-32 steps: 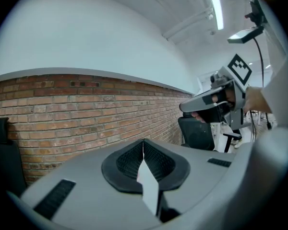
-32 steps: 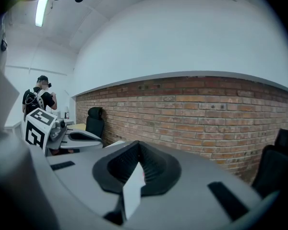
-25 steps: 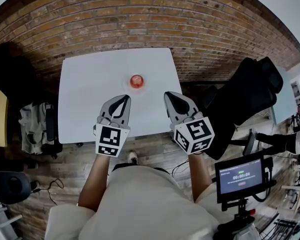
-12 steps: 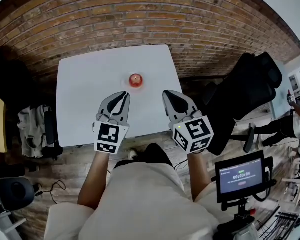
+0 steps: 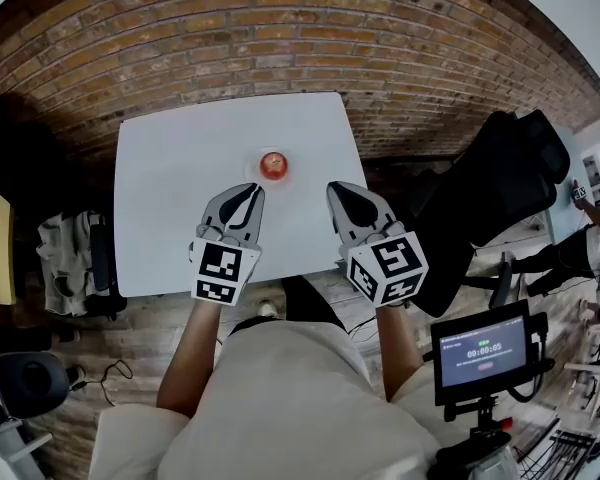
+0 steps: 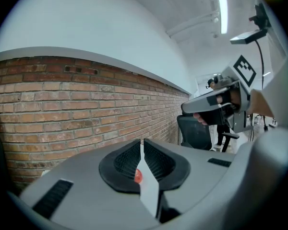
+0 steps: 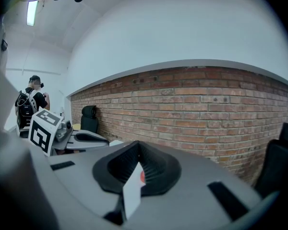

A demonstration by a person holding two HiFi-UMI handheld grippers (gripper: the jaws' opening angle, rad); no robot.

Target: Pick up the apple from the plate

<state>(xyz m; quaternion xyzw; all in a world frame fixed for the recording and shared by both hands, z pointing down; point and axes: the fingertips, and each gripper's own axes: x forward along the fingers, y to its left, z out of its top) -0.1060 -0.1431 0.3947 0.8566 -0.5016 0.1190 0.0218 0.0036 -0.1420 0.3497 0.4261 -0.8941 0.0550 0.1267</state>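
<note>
Both hand-held grippers are clenched shut and carry nothing. In the head view the left hand-held gripper [image 5: 248,198] sits just left of the frame's centre and the right hand-held gripper [image 5: 342,198] just right of it. Their tips lie over the near part of the white counter [image 5: 170,218], side by side and apart from each other.

The red apple [image 5: 273,163] rests on the counter above them in the frame, between the lines of the two tips and touched by neither.

In the left gripper view the jaws meet along a thin seam, and a sliver of the apple [image 6: 138,177] shows low in the frame behind it. The right gripper view shows the same closed seam with a red sliver [image 7: 142,177].

A brick wall [image 5: 280,38] fills the upper part of the head view, a black chair [image 5: 500,183] stands at the right, and a small screen [image 5: 482,351] is at the lower right.
</note>
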